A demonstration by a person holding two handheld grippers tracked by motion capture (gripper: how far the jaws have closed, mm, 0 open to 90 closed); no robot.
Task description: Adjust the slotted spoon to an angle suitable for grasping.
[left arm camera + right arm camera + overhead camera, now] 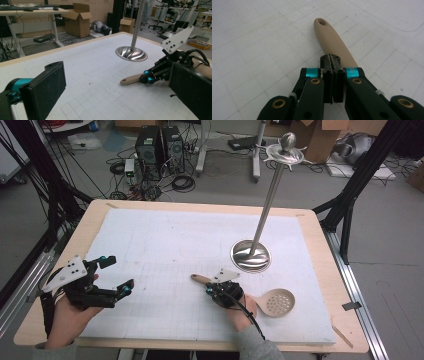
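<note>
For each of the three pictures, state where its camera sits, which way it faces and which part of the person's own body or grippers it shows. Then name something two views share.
High view: above the person's side, facing forward and down on the table; both hands, left gripper and right gripper show.
Left gripper view: rides the left gripper, facing across the table towards the metal stand; its open jaws show.
Right gripper view: rides the right gripper, facing down; closed jaws over the slotted spoon.
Shared: the spoon's handle and the gridded mat.

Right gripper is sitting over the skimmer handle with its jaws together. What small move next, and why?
Probably open the right gripper before lowering. Its jaws are pressed together above the beige skimmer spoon, whose handle lies flat on the white mat, so nothing is gripped. The left gripper waits open, apart.
</note>
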